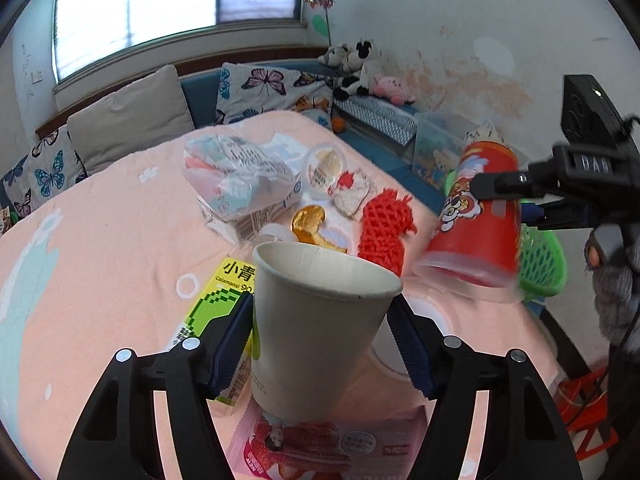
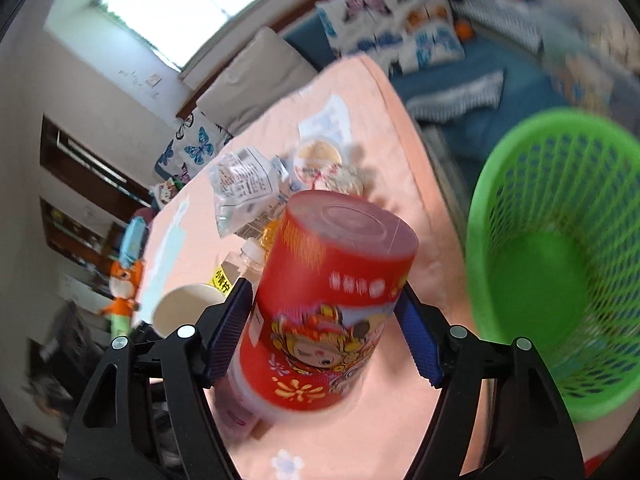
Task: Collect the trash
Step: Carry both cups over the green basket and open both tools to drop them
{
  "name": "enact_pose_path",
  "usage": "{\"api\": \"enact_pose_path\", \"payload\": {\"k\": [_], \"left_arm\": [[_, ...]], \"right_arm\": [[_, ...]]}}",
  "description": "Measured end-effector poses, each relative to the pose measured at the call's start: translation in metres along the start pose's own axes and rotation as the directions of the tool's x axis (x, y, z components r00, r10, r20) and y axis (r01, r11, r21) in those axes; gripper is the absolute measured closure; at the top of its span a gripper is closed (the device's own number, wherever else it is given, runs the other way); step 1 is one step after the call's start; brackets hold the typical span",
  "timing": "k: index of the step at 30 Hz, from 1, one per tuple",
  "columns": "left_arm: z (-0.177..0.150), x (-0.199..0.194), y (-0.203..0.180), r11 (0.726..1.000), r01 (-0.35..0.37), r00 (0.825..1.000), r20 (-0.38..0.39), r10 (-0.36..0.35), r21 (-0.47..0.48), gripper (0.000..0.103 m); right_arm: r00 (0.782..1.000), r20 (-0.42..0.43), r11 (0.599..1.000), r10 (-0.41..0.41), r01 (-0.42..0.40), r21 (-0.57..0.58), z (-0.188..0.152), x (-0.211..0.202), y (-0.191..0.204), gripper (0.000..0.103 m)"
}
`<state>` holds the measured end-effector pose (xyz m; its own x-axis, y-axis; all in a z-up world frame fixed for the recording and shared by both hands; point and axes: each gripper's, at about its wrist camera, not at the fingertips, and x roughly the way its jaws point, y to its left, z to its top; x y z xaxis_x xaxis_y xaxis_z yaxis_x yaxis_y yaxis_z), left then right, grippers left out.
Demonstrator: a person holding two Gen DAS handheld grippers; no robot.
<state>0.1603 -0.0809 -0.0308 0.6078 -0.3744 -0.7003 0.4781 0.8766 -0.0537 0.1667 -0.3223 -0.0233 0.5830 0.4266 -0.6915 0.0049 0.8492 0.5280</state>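
Paper cup (image 1: 316,332) clamped mid-wall in the left tongs (image 1: 320,344) over the counter (image 1: 100,272) looks light and crushable, while the right tongs (image 2: 326,330) squeeze a stiffer red canister (image 2: 328,300) beside the green basket (image 2: 560,264).

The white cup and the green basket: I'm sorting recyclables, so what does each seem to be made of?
White cup: probably paper, with a matte off-white wall, a rolled rim and a vertical seam inside; any lining can't be judged. Green basket: most likely moulded plastic, with an even bright green colour, a slight sheen and a regular grid of holes in the wall.
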Motion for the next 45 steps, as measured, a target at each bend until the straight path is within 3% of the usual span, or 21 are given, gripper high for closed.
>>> {"api": "enact_pose_path", "payload": {"k": [8,12,18,21,25,28,39,45], "left_arm": [[0.011,-0.022,-0.009,0.999,0.042,0.998,0.045,-0.041,-0.015,0.038],[0.022,-0.023,-0.025,0.997,0.079,0.996,0.053,-0.078,-0.005,0.038],[0.042,-0.015,-0.060,0.991,0.131,0.990,0.057,-0.133,0.032,0.038],[0.053,-0.006,-0.080,0.986,0.160,0.985,0.052,-0.162,0.049,0.038],[0.069,0.008,-0.104,0.980,0.186,0.981,0.045,-0.189,0.069,0.038],[0.078,0.021,-0.121,0.977,0.200,0.979,0.035,-0.203,0.080,0.038],[0.095,0.067,-0.169,0.959,0.272,0.962,-0.030,-0.270,0.078,0.037],[0.097,0.088,-0.192,0.948,0.309,0.950,-0.067,-0.304,0.077,0.037]], "right_arm": [[0.989,0.110,0.991,-0.096,0.106,-0.085,-0.007,-0.016,0.008,0.032],[0.974,0.156,0.979,-0.168,0.182,-0.086,-0.003,-0.031,-0.002,0.032],[0.926,0.200,0.939,-0.321,0.338,-0.061,-0.001,-0.051,-0.045,0.032],[0.907,0.187,0.920,-0.377,0.390,-0.039,-0.003,-0.053,-0.072,0.032],[0.860,0.180,0.871,-0.477,0.490,-0.038,-0.011,-0.046,-0.107,0.032],[0.847,0.159,0.853,-0.507,0.519,-0.048,-0.019,-0.038,-0.125,0.032],[0.864,0.148,0.873,-0.482,0.487,0.002,-0.031,-0.044,-0.153,0.030],[0.855,0.187,0.871,-0.485,0.491,0.014,-0.045,-0.066,-0.147,0.024]]}}
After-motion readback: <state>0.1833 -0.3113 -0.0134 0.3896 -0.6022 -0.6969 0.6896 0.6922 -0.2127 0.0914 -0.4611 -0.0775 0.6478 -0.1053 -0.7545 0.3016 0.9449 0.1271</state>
